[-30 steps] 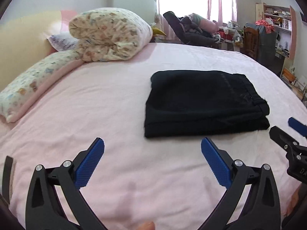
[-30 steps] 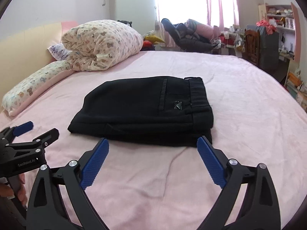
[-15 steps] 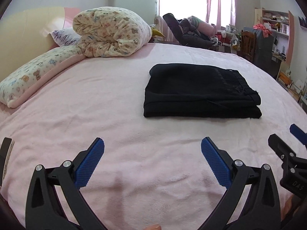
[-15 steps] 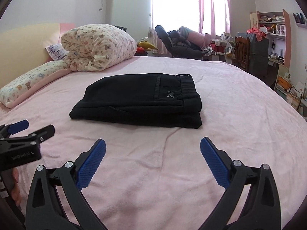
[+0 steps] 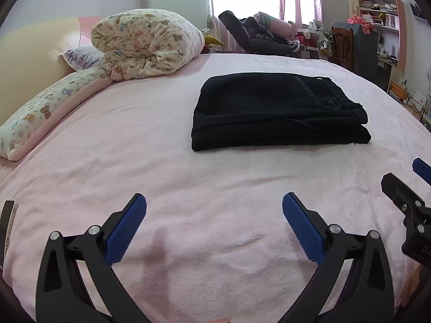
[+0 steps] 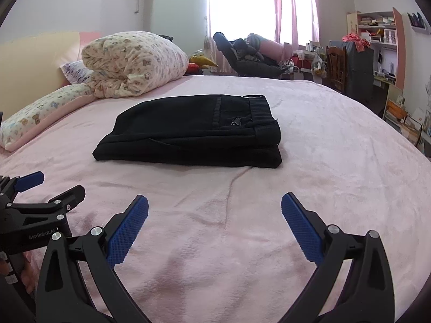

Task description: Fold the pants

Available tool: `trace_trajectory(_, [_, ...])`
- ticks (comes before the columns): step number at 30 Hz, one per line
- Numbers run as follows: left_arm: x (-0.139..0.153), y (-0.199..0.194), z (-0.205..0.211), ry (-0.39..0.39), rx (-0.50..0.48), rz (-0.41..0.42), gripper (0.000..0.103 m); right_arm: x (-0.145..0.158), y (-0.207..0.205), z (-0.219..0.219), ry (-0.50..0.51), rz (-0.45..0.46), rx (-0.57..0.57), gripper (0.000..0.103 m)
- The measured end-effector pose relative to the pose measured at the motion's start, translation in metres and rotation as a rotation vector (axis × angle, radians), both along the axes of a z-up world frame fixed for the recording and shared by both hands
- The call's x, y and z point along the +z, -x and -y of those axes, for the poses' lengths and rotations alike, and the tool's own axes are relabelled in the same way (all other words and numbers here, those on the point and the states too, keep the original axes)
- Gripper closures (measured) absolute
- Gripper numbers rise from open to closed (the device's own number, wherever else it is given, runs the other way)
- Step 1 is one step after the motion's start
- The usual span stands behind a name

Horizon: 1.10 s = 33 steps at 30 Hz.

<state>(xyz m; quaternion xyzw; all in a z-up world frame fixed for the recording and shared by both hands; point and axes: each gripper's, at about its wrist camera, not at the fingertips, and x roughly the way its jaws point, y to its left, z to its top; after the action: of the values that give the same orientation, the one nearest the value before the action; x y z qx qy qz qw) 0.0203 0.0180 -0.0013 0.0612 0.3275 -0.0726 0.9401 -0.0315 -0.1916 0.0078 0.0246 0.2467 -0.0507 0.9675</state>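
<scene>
The pants (image 6: 188, 132) lie on the pink bed (image 6: 323, 161) as a neat black rectangle, folded into several layers, with the waistband and a small metal clasp turned to the right side of the stack. The edges sit quite well one over another, only the lowest layer comes out a little at the near side. Compared with one second ago, the stack looks smaller and farther in both views, and more bare blanket is seen in front of it, so both grippers have drawn back from it toward the near edge of the bed. The pants themselves have not moved or changed shape. The left gripper (image 5: 214, 224) is wide open and holds nothing; its blue pads hang over empty blanket, well apart from the pants. The right gripper (image 6: 214, 224) is the same, spread wide and empty, and each tool is visible at the side of the other one's view. To me this means the folding is most likely finished and the hands are only retreating; I see nothing left to correct, except maybe that lower layer. Further away, a rolled quilt (image 6: 134, 64) and a long pillow (image 6: 40, 113) rest near the headboard, not touching the pants.
</scene>
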Motion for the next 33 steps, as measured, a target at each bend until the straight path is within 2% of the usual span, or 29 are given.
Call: trace_trajectory(33, [-0.0019,0.0028,0.0088,-0.014,-0.036,-0.007,0.002,-0.0077,-0.0028,0.0000,-0.005,-0.022,-0.010,0.002])
